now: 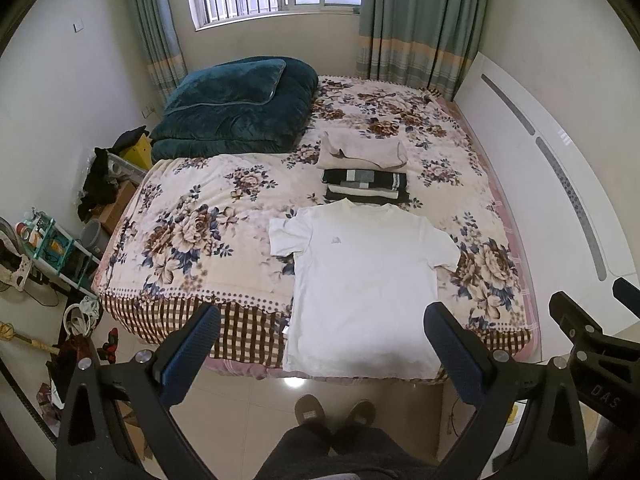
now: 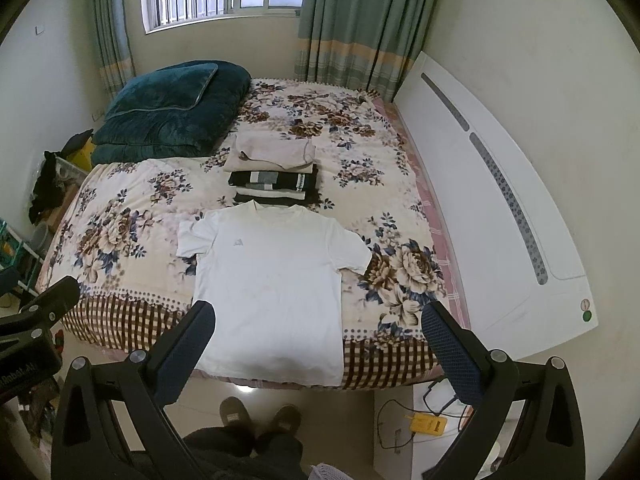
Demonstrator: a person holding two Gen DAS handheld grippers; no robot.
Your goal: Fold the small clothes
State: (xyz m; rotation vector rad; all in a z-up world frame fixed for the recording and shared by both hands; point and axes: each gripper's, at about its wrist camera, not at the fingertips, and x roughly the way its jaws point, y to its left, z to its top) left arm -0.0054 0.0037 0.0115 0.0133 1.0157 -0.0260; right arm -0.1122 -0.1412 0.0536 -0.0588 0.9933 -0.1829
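A white short-sleeved cotton T-shirt lies flat on the floral bedspread, collar toward the window (hem overhanging the near edge). The left gripper and right gripper hover spread wide, holding nothing.

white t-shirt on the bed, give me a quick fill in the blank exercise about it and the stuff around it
1. The white t-shirt lies spread ____ on the floral bedspread.
2. Beyond its collar sit ____ folded garments.
3. The beige folded garment lies ____ from the person than the black-and-white folded garment.
4. Both tongs, left and right, are ____.

Missing words: flat; two; farther; open
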